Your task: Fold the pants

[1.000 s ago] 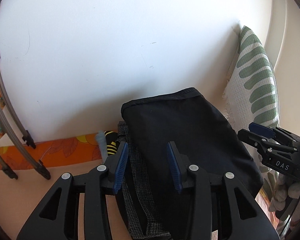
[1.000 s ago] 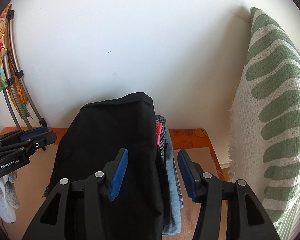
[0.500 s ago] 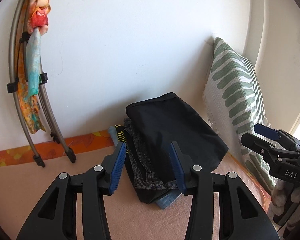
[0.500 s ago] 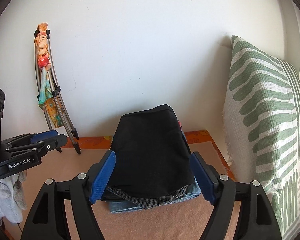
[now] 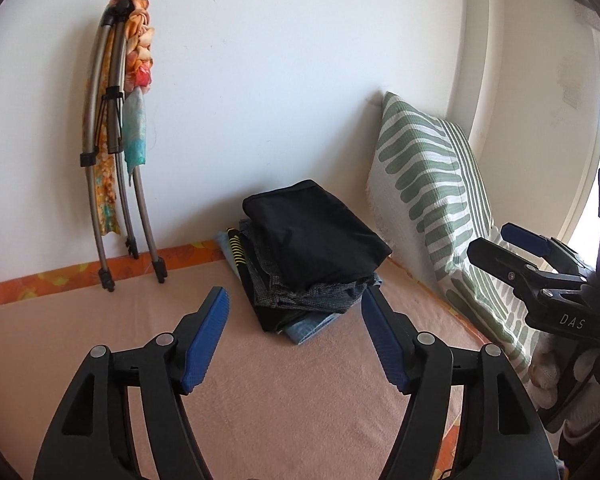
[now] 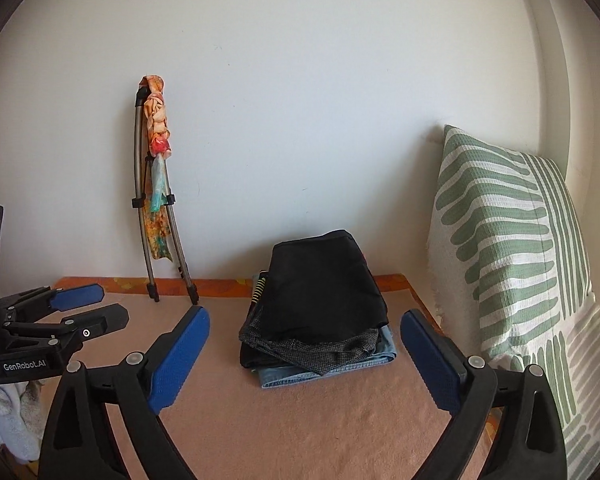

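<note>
Both tongs, left and right, are drawn back, jaws just opened wide and empty; folded black pants are left stacked, apparently finished.

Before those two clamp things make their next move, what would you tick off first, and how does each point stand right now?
1. Left gripper empty, jaws just opened: ok.
2. Right gripper empty, jaws just opened: ok.
3. Black pants folded, on top of the stack: ok.
4. Stack square: not ok, the checked garment and jeans stick out.
5. Both grippers apart from the stack: ok.
6. More pants waiting to be folded: cannot tell.
</note>
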A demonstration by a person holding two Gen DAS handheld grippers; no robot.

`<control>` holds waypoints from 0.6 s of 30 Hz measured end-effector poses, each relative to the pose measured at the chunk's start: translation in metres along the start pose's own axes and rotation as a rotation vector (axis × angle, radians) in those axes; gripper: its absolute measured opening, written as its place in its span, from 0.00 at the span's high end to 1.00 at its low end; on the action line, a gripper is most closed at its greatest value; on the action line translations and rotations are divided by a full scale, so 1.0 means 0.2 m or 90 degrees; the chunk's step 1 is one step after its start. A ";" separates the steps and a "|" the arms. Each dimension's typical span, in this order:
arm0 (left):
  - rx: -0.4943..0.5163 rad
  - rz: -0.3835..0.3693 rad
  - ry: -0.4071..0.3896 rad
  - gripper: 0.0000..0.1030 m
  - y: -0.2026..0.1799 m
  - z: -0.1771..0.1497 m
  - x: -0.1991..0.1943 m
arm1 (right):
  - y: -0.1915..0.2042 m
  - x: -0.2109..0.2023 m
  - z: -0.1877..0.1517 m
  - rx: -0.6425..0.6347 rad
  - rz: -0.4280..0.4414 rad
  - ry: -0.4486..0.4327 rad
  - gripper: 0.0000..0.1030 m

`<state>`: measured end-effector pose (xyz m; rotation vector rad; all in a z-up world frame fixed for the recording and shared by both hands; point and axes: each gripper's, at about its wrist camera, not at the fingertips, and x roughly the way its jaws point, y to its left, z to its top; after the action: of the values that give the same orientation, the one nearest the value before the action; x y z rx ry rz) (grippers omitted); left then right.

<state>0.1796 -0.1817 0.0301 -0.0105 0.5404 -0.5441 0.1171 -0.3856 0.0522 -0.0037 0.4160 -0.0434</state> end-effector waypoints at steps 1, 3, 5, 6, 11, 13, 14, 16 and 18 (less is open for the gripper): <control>0.003 0.002 -0.002 0.29 -0.01 -0.03 -0.03 | 0.01 -0.02 -0.02 0.002 -0.003 0.001 0.04; 0.007 -0.003 0.000 0.25 -0.01 -0.08 -0.09 | 0.02 -0.07 -0.07 0.018 -0.005 0.001 0.00; 0.009 -0.011 0.006 0.25 -0.01 -0.13 -0.12 | 0.03 -0.10 -0.12 0.027 -0.009 0.002 0.00; 0.007 -0.009 0.009 0.25 -0.01 -0.16 -0.14 | 0.04 -0.12 -0.14 0.030 -0.013 0.003 0.00; 0.008 -0.002 0.026 0.25 0.01 -0.30 -0.19 | 0.09 -0.14 -0.25 0.045 -0.023 0.011 0.00; 0.003 0.004 0.025 0.25 0.02 -0.35 -0.20 | 0.11 -0.13 -0.29 0.049 -0.022 0.016 0.00; -0.002 0.007 0.027 0.25 0.03 -0.37 -0.20 | 0.11 -0.12 -0.31 0.052 -0.021 0.020 0.00; -0.005 0.008 0.037 0.25 0.05 -0.39 -0.19 | 0.13 -0.11 -0.34 0.058 -0.018 0.026 0.00; 0.011 0.027 0.037 0.25 0.05 -0.41 -0.19 | 0.14 -0.09 -0.37 0.061 -0.017 0.029 0.00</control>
<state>0.1167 -0.1430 -0.0237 0.0330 0.5913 -0.5091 0.0728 -0.3569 -0.0082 0.0858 0.4587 -0.0897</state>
